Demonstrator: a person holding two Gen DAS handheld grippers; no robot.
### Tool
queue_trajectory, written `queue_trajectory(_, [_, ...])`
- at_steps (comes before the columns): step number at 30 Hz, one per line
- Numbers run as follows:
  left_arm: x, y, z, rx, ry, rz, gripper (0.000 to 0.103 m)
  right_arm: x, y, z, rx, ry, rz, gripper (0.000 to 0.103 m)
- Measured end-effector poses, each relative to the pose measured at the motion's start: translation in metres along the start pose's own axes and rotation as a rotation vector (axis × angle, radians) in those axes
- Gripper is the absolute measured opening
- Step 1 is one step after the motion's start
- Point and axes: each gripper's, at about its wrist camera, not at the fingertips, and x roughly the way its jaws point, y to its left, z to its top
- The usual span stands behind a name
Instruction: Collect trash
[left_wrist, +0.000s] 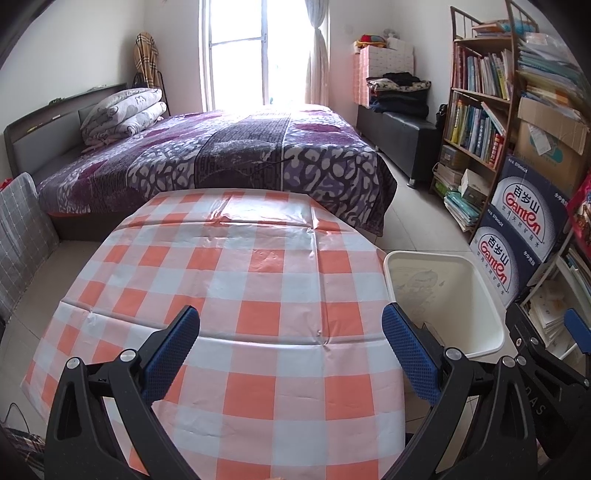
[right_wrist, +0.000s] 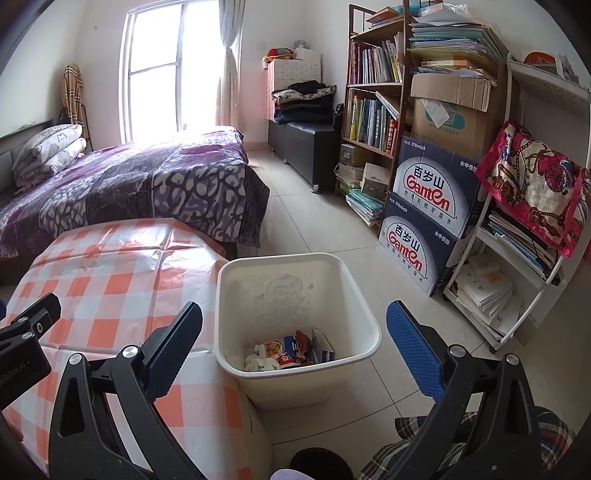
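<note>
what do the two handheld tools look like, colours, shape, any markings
Both match. The left tool and right tool have black, angular plastic linkage arms with silver round pivot bolts. Each finger ends in a flat rectangular blue pad with a fine dotted texture. The left tool's body carries partly readable white lettering in the right wrist view.

worktop (left_wrist: 258, 295): covered by orange-white checked plastic cloth (left_wrist: 207, 258), creased.
floor (right_wrist: 306, 229): pale tiles; white bin (right_wrist: 365, 354) stood on it, just beside worktop edge.
bin contents: snack wrappers (right_wrist: 284, 352), small carton (right_wrist: 322, 347).
</note>
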Motion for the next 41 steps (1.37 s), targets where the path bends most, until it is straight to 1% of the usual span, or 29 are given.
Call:
queue_trajectory(8, [0.0, -0.0032, 0.0014, 0.004, -0.016, 0.0, 0.096, 0.0053, -0.0012, -0.0021, 0.005, 0.033, 0.021, 0.096])
queue_trajectory(12, [-0.0014, -0.0046, 0.0017, 0.007, -0.026, -0.012, 0.096, 0.0079, -0.0031, -0.0025, 0.013, 0.051, 0.03, 0.096])
queue_trajectory(26, [0.0001, -0.0097, -0.0015, 0.035, -0.026, -0.018, 0.094, 0.0045, -0.0041, -0.0026, 0.021, 0.019, 0.034, 0.096])
queue_trajectory(32, [0.0005, -0.0082, -0.001, 0.019, -0.014, -0.019, 0.094, 0.0038, -0.0044, -0.0023, 0.025, 0.016, 0.036, 0.096])
queue_trajectory(38, [0.007, -0.0052, -0.0007, 0.001, 0.024, -0.021, 0.094, 0.004, -0.0052, -0.0021, 0.027, 0.017, 0.036, 0.096])
queue_trajectory(41, [0.0078, -0.0043, -0.0008, -0.004, 0.03, -0.019, 0.094, 0.004, -0.0054, -0.002, 0.025, 0.017, 0.037, 0.096])
